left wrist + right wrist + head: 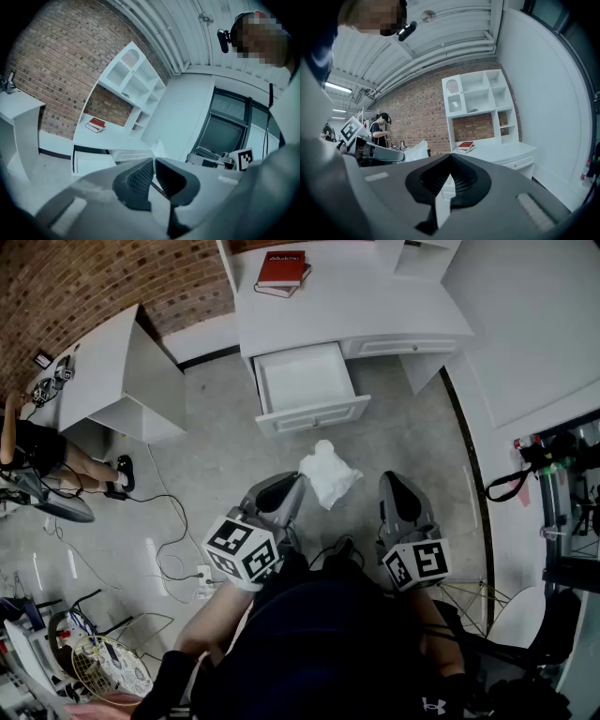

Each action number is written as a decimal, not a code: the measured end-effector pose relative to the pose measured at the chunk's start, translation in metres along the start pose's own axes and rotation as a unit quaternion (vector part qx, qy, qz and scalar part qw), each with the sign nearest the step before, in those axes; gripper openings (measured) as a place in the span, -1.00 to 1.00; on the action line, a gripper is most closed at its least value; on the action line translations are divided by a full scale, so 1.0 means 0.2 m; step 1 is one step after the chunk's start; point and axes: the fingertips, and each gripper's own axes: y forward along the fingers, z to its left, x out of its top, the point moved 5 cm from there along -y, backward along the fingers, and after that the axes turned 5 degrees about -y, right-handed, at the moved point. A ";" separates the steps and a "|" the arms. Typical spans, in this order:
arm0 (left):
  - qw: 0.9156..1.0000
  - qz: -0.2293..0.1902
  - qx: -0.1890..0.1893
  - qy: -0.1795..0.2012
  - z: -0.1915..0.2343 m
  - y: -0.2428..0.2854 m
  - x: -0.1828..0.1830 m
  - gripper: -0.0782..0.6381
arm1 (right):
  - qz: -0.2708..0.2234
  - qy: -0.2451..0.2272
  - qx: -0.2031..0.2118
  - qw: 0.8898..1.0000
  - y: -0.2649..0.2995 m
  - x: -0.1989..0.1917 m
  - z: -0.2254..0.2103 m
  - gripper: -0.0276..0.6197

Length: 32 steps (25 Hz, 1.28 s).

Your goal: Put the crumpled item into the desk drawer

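The crumpled item [328, 474] is a white wad hanging at the tip of my left gripper [302, 482], above the grey floor in front of the desk. The left gripper view has those jaws [153, 164] almost together, with a thin bit of the wad pinched between them. From the right gripper view the wad [417, 150] shows white at the end of the left gripper. My right gripper [394, 479] hangs beside it, shut and empty [450, 159]. The white desk [375, 306] has its drawer [314, 415] pulled out, and the inside looks bare.
A red book [281, 270] lies on the desk top under a white shelf unit [478, 96]. A second white desk [103, 371] stands at the left, with a person [56, 460] beside it. Cables [178, 549] trail over the floor at my left. A white wall runs along the right.
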 end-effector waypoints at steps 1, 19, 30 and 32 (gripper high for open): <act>1.000 0.001 -0.001 0.001 0.01 0.00 0.00 -0.73 | 0.000 0.000 -0.002 1.000 0.00 0.00 0.01 -0.91; 0.999 0.003 -0.035 -0.012 0.36 -0.20 0.11 -0.73 | 0.001 -0.005 -0.065 0.998 0.14 0.04 0.24 -0.91; 0.999 0.006 -0.034 -0.025 0.51 -0.17 0.16 -0.73 | 0.018 -0.005 -0.071 0.997 0.25 0.01 0.27 -0.91; 0.999 0.005 -0.030 -0.025 0.53 -0.14 0.17 -0.73 | 0.018 -0.001 -0.065 0.998 0.30 0.00 0.25 -0.91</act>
